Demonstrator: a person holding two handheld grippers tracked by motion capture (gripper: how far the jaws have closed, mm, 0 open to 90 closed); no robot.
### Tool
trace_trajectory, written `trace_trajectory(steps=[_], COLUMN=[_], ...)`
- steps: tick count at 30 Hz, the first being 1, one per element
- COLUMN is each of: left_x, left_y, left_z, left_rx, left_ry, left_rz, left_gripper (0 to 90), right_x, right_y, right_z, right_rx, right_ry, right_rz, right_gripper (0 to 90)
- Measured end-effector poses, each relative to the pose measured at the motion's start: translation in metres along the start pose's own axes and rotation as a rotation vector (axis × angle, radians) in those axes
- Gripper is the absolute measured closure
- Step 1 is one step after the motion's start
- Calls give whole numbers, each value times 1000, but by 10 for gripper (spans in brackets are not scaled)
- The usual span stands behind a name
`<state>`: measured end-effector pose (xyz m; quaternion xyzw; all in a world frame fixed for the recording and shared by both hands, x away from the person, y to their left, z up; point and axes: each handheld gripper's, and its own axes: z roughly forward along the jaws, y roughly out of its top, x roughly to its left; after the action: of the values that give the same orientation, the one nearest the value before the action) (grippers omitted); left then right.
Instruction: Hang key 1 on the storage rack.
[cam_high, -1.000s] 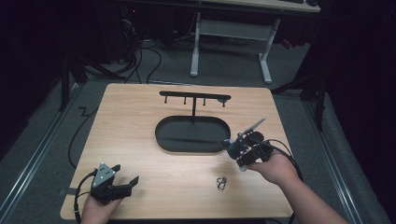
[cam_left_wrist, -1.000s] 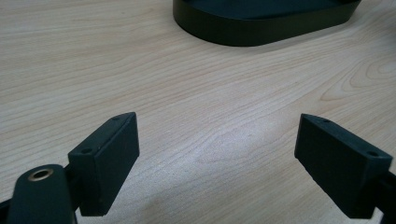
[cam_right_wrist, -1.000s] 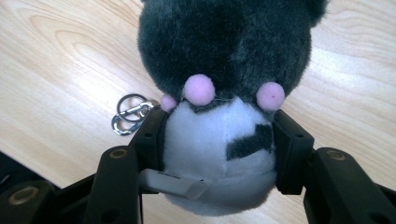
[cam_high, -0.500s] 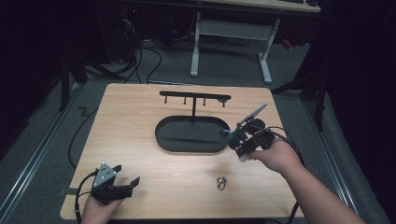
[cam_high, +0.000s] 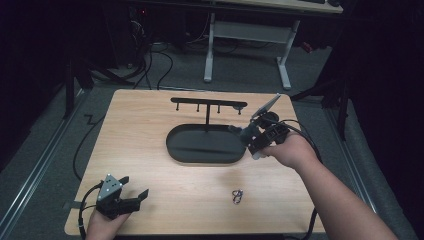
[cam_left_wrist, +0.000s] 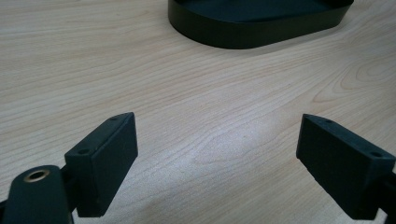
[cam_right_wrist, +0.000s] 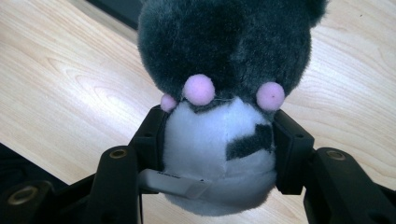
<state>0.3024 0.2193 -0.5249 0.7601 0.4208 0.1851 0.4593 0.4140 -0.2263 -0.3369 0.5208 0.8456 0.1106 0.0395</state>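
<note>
High view: the right claw (cam_high: 239, 131) holds a plush toy (cam_high: 246, 133) above the right end of the black oval tray (cam_high: 200, 152); the left claw (cam_high: 134, 190) rests at the bench's (cam_high: 150, 125) near-left corner. Left gripper view: jaws stand wide apart over bare wood. Right gripper view: both jaws press the toy's white belly, grey head pointing away.
</note>
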Motion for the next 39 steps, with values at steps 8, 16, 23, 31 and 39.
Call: trace_trajectory(steps=[8, 16, 23, 31, 39], left_x=[-1, -1, -1, 0, 0], left_y=[0, 0, 0, 0, 0], left_z=[1, 1, 1, 0, 0], left_rx=[1, -1, -5, -6, -4], left_ry=[-2, -5, -7, -8, -12], left_rz=[5, 8, 7, 5, 7], left_gripper=[132, 132, 132, 132, 132], right_x=[-3, -5, -3, -7, -17], right_y=[9, 17, 23, 27, 22], right_z=[-7, -21, -29, -30, -16], right_rx=[-3, -19, -33, -47, -52], right_ry=[4, -3, -21, -52, -78], right_rz=[11, 16, 15, 28, 54], right_gripper=[483, 483, 483, 483, 483])
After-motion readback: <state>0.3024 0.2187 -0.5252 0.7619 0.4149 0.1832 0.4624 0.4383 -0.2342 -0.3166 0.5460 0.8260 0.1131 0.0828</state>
